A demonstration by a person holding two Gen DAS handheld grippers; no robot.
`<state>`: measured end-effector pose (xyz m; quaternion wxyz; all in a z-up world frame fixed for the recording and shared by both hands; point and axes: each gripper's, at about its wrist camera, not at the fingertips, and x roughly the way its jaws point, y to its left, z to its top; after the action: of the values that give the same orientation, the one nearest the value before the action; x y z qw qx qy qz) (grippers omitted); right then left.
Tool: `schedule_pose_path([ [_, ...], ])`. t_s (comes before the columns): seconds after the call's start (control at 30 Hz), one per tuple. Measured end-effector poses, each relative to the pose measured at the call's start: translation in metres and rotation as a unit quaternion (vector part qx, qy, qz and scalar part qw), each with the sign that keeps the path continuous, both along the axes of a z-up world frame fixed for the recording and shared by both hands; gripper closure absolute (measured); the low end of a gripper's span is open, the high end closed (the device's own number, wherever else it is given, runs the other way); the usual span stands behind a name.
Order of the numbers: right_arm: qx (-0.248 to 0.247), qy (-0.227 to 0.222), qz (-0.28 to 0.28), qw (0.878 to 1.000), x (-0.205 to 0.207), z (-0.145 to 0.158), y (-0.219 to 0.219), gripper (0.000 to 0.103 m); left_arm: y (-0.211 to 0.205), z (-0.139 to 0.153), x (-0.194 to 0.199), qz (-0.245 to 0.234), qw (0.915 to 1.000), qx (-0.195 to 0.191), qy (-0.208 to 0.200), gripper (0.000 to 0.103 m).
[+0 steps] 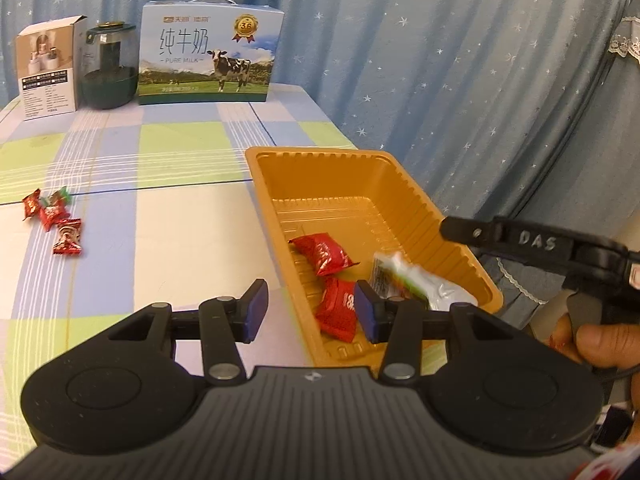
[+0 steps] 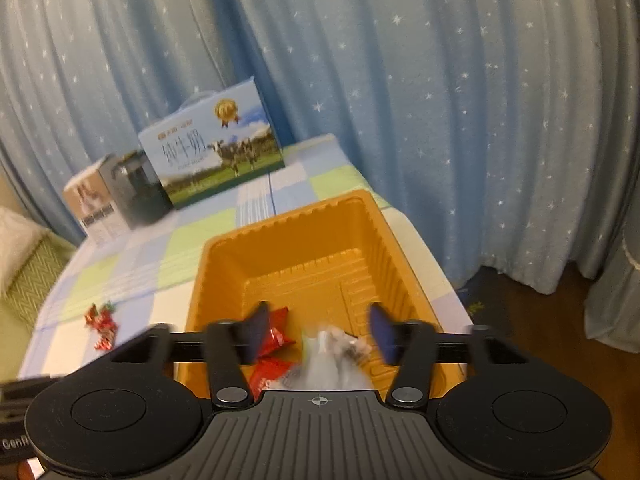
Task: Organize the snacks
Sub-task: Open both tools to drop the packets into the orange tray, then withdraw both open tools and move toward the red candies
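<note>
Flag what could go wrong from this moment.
1. The orange tray sits at the table's right edge; a nudge from the open right hand-held gripper above it might tip it off.
2. The loose candies lie close together, so the open left hand-held gripper may pinch two at once.

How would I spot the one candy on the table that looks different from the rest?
Start at the orange tray and look left across the checked tablecloth to a small cluster of wrapped candies. The odd one lies at the cluster's far edge, and it alone has green in its wrapper; its neighbours are red.
</note>
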<state>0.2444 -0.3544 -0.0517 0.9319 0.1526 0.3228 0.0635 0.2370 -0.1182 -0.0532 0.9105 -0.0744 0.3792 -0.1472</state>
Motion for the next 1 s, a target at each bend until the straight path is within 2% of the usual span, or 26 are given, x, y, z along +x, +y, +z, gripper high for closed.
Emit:
schedule_pose_path([
  [0.3, 0.011, 0.004, -0.019, 1.000, -0.047, 0.008, -0.006, 0.041, 0.015, 0.012, -0.035, 0.015, 0.9998, -0.007, -0.007, 0.055],
  [0.43, 0.011, 0.006, -0.019, 1.000, -0.072, 0.014, 0.002, 0.040, 0.019, 0.020, -0.054, 0.017, 0.9998, -0.006, -0.011, 0.050],
  [0.63, 0.007, 0.001, -0.012, 1.000, -0.104, 0.026, 0.023, 0.040, 0.032, 0.032, -0.082, 0.023, 0.9995, 0.003, -0.021, 0.049],
  [0.93, -0.005, -0.010, 0.020, 1.000, -0.136, 0.039, 0.067, 0.036, 0.065, 0.046, -0.121, 0.053, 0.9979, 0.015, -0.035, 0.037],
  [1.0, -0.007, -0.012, 0.027, 1.000, -0.140, 0.041, 0.076, 0.034, 0.075, 0.048, -0.129, 0.063, 0.9972, 0.019, -0.037, 0.030],
])
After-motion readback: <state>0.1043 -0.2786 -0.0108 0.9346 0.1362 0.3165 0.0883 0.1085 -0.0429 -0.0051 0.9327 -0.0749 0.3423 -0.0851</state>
